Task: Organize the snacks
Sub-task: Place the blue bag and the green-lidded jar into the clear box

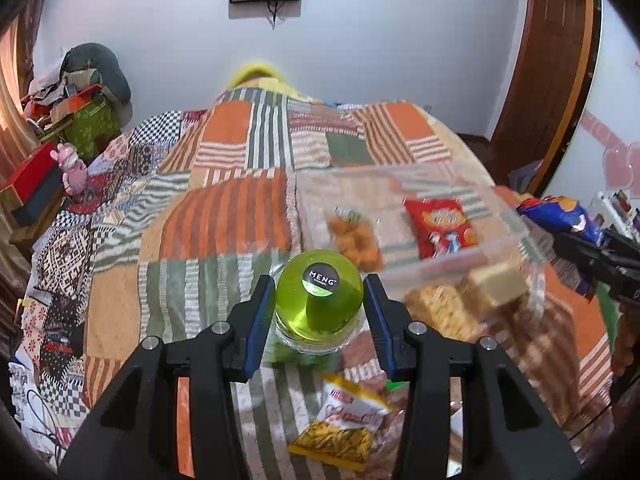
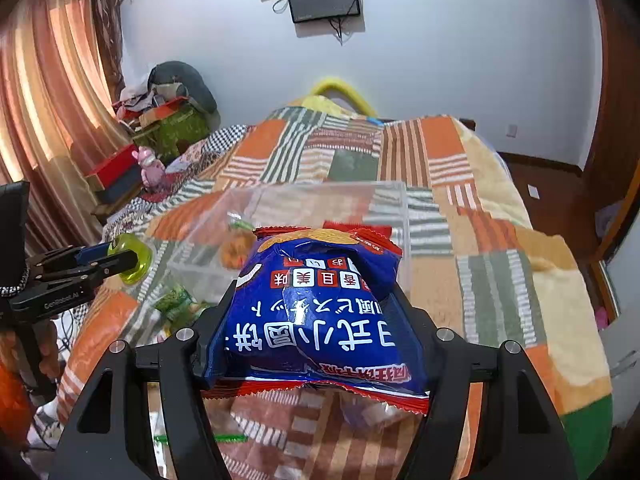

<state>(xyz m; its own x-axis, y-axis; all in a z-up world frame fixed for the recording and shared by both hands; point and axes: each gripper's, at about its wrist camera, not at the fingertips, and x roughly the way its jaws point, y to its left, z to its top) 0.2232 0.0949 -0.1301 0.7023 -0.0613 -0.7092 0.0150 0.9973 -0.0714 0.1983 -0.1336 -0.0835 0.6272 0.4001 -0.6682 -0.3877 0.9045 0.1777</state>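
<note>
My left gripper (image 1: 319, 292) is shut on a green jelly cup (image 1: 319, 298) with a black round label, held above the patchwork bedspread. It also shows in the right wrist view (image 2: 130, 258). My right gripper (image 2: 316, 280) is shut on a blue snack bag (image 2: 316, 316) with red edges, held just in front of a clear plastic box (image 2: 400, 208). The box (image 1: 508, 216) holds a red snack packet (image 1: 440, 226) and an orange snack (image 1: 354, 240). The blue bag shows at the right of the left wrist view (image 1: 560, 216).
Loose snacks lie on the bed near the box: cracker packs (image 1: 472, 300), a yellow and white packet (image 1: 344, 424), a green packet (image 2: 176, 304). Clutter, a red box (image 2: 116, 170) and a pink toy (image 2: 150, 168) stand at the left. Curtains hang at the left.
</note>
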